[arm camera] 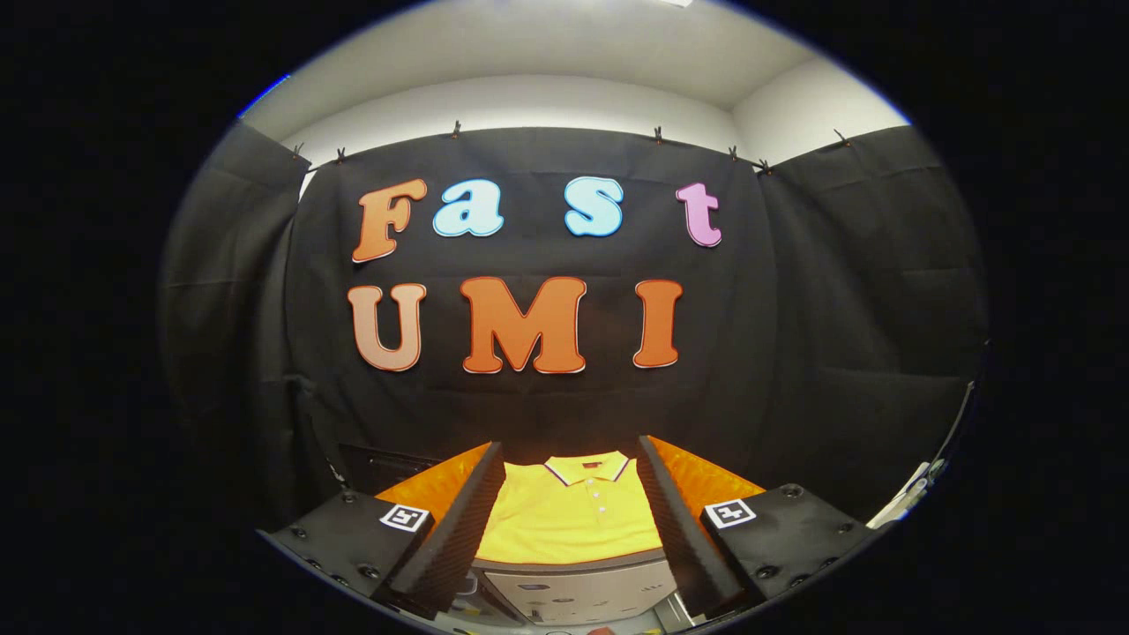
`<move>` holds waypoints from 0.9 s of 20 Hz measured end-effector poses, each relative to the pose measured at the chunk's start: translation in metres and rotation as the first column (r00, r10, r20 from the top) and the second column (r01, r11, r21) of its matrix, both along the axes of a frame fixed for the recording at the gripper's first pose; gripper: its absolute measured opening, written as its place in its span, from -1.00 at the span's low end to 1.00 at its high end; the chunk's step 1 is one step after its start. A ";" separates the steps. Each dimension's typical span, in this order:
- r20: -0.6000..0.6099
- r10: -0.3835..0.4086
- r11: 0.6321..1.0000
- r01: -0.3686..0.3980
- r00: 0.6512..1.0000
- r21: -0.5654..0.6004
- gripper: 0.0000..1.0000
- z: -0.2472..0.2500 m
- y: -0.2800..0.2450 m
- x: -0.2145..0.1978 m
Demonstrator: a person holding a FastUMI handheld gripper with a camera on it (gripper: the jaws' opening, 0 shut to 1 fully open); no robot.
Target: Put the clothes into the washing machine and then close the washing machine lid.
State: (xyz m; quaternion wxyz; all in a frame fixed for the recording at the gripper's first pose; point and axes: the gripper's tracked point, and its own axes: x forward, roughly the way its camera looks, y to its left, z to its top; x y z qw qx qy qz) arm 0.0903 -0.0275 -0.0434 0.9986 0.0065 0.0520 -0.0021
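A yellow polo shirt point(569, 516) with a red-trimmed collar lies flat on an orange surface point(716, 481), collar toward the black cloth wall. My gripper point(571, 446) is open, its two black ribbed fingers point(459, 520) spread wide. The shirt shows in the gap between them and a little beyond, and I cannot tell whether they touch it. Nearer to me, below the shirt's hem, sits a light grey appliance panel point(573, 595), probably part of the washing machine. Its lid and opening are hidden.
The black cloth wall point(547, 406) rises close behind the orange surface. A dark rim point(564, 561) runs between the shirt and the grey panel. At the far right a white object point(908, 498) shows partly.
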 end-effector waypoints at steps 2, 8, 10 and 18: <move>-0.030 -0.006 1.000 0.006 1.000 -0.010 0.95 -0.012 -0.010 0.024; -0.153 0.002 1.000 -0.002 0.988 -0.004 0.96 -0.072 -0.032 0.108; -0.217 0.005 1.000 -0.003 0.976 0.008 0.96 -0.104 -0.040 0.133; -0.442 0.047 0.998 -0.057 0.896 -0.008 0.97 -0.213 -0.052 0.217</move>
